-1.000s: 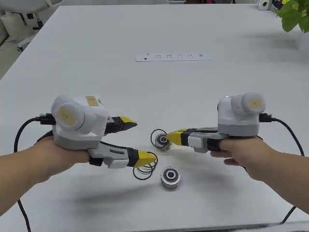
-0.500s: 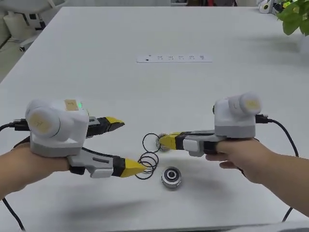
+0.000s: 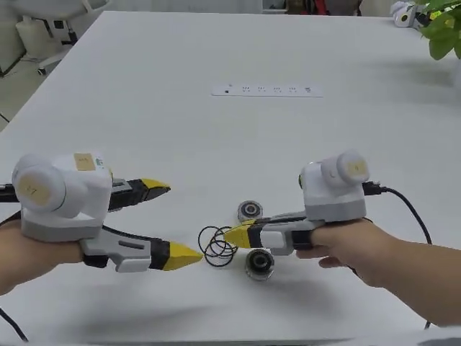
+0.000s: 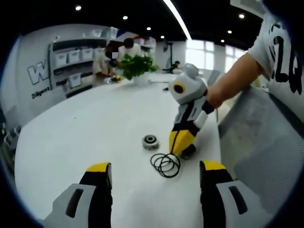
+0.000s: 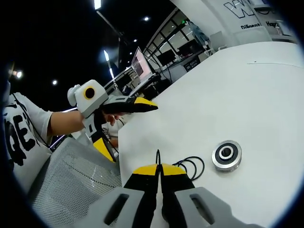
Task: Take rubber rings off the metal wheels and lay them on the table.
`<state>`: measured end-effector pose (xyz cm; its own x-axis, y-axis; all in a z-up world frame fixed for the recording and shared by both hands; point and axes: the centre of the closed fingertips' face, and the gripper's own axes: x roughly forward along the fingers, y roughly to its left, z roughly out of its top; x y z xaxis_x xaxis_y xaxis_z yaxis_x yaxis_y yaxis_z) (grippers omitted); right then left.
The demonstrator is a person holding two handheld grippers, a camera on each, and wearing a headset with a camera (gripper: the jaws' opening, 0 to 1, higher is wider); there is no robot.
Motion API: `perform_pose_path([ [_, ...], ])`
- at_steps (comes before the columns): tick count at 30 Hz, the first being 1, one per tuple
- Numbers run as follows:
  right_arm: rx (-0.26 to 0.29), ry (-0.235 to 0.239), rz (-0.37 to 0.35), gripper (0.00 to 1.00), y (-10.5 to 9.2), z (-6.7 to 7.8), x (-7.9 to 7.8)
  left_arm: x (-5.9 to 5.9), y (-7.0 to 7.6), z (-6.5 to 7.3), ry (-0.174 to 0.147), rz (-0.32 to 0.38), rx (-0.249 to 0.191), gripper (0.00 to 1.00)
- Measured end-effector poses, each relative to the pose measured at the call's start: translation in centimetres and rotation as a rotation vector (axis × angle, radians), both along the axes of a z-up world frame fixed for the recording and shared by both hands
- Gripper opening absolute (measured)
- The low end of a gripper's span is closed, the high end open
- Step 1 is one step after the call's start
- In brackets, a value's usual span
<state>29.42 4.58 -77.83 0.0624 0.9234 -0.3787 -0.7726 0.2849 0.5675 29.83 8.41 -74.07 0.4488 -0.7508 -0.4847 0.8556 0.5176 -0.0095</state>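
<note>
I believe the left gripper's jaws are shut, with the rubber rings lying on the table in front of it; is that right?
Not quite: the left gripper has its jaws wide open, as the left gripper view shows. The rubber rings do lie on the table in front of it.

White power strip (image 3: 266, 90) lies well apart from green plant (image 3: 443, 25).

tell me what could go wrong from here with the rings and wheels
1. The right tool is shut on a thin ring. When it opens, the rubber may cling to the tips or spring away from the pile of rings.
2. The near wheel lies just beside and below that tool, so a low move could knock it toward the near edge of the table.
</note>
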Motion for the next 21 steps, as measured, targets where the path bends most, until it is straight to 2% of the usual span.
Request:
perform_pose_path([
  [11, -0.072, -0.026, 0.054, 0.00, -0.1, -1.1, -1.1, -0.2, 0.4, -0.1, 0.004, 0.009, 0.005, 0.76],
  [17, -0.121, -0.077, 0.075, 0.00, -0.3, -1.7, -1.2, -0.7, 0.1, -0.6, 0.014, 0.004, 0.010, 0.75],
  [21, -0.147, -0.114, 0.084, 0.07, -0.5, -2.0, -1.2, -1.2, -0.1, -0.7, 0.012, -0.010, 0.024, 0.76],
])
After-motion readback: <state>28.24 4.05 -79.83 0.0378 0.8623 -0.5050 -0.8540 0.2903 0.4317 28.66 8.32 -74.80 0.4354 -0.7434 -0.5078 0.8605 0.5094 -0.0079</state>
